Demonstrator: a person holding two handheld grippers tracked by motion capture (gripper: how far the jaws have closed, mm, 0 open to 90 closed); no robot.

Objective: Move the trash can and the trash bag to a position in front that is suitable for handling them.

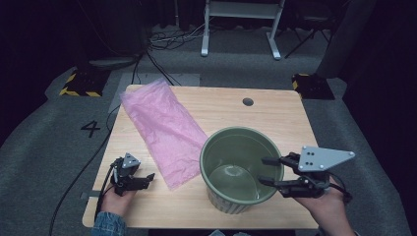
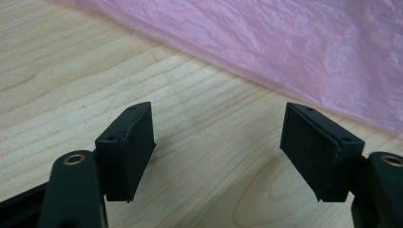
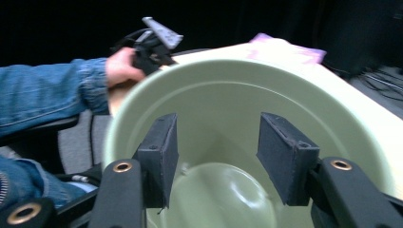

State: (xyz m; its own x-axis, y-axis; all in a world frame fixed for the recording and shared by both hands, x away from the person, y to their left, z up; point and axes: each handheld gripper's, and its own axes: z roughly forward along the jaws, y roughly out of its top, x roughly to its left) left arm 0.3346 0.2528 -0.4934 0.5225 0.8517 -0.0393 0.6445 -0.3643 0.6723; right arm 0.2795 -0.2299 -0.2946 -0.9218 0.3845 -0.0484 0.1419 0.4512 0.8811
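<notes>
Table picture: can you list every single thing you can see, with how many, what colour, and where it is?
Bucket: one, green, upright on the near right part of the table, nothing visible inside.
Plastic bag: one, pink, lying flat on the left part, from far corner toward the bucket.
Table: one, light wood, with a small round hole near its far edge.
Floor number 4: one, black, left of the table.
White frame: one, standing on the floor beyond the table.
Left gripper: one, black, open, low over the table beside the bag.
Right gripper: one, black, open, over the bucket's right rim.
</notes>
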